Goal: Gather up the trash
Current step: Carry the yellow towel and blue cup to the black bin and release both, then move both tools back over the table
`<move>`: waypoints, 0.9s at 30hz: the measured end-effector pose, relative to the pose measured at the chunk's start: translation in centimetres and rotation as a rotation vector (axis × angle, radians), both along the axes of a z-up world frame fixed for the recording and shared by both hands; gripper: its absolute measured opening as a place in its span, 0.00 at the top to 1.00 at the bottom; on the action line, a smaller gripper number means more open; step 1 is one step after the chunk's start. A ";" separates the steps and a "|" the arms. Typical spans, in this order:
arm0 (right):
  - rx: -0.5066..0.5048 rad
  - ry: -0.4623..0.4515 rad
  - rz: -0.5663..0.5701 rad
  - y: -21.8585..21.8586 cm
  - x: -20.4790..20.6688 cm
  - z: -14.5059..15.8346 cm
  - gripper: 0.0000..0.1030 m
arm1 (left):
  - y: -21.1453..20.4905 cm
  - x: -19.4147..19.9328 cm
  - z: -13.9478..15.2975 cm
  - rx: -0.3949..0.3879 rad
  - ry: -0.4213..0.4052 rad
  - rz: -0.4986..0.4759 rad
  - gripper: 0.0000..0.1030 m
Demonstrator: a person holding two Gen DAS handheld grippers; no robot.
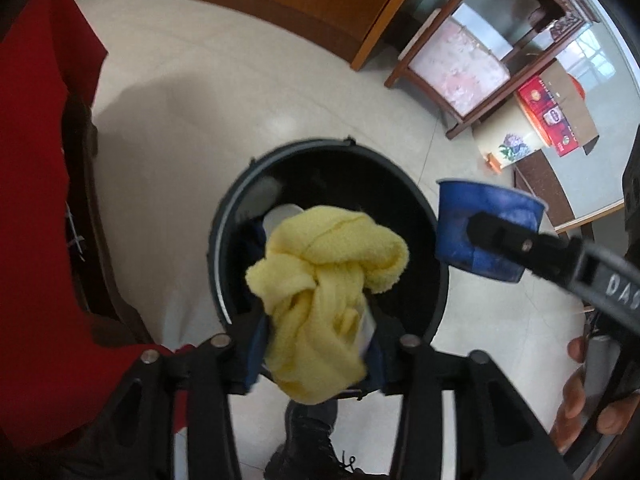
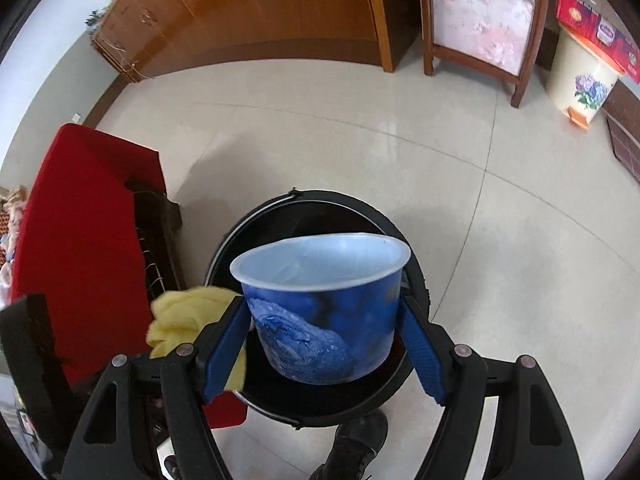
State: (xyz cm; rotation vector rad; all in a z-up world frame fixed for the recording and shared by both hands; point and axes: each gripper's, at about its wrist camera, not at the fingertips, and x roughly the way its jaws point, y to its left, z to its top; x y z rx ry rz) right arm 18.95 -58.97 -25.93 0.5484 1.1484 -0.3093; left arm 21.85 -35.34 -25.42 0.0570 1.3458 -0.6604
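While I stand close, I see a black boot (image 2: pixel 356 444) on the floor right beside the near edge of the black bin (image 1: pixel 304 146). A hand (image 1: pixel 580 396) wraps around the handle of the right tool.

Both tools point down over the bin. The left gripper (image 1: pixel 316 320) has the yellow cloth (image 1: pixel 320 280) bunched up between its blue pads, and the pads seem to squeeze it from both sides. The cloth hangs above the open mouth of the bin, inside the ring of the rim. The right gripper (image 2: pixel 322 300) grips the blue cup (image 2: pixel 320 320), one pad on each side of it. The cup is upright and open on top. It sits just beside the cloth, over the right side of the rim.

Down in the bin lies something white (image 1: pixel 280 216). I cannot tell what it is.

On the left, a red cover (image 2: pixel 80 220) comes close to the bin's edge, so that side is tight. The pale floor (image 2: pixel 520 260) past the bin and to the right is wide and bare.

Far off stand a brown cabinet (image 2: pixel 280 12), a wooden chair (image 2: pixel 480 28), a cream pot with flowers (image 2: pixel 580 76), and a red box (image 2: pixel 592 28) resting on top of it.
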 end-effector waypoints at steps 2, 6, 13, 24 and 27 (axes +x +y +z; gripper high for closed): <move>0.000 0.008 -0.028 -0.7 0.3 -0.2 0.21 | -0.2 0.1 -0.5 -0.006 0.029 0.012 0.44; -0.014 -0.028 -0.076 -1.3 0.2 0.9 0.19 | 0.0 0.2 0.2 -0.019 0.022 0.034 0.36; -0.126 -0.087 -0.115 -0.5 -0.7 4.4 0.19 | 1.4 -0.6 4.4 -0.023 -0.095 0.020 0.36; -0.149 -0.051 -0.147 2.1 -4.0 6.4 0.19 | 4.0 -1.7 11.4 -0.026 -0.246 0.017 0.36; -0.133 -0.064 -0.151 3.3 -5.3 7.0 0.19 | 5.1 -2.3 13.0 -0.032 -0.272 0.022 0.36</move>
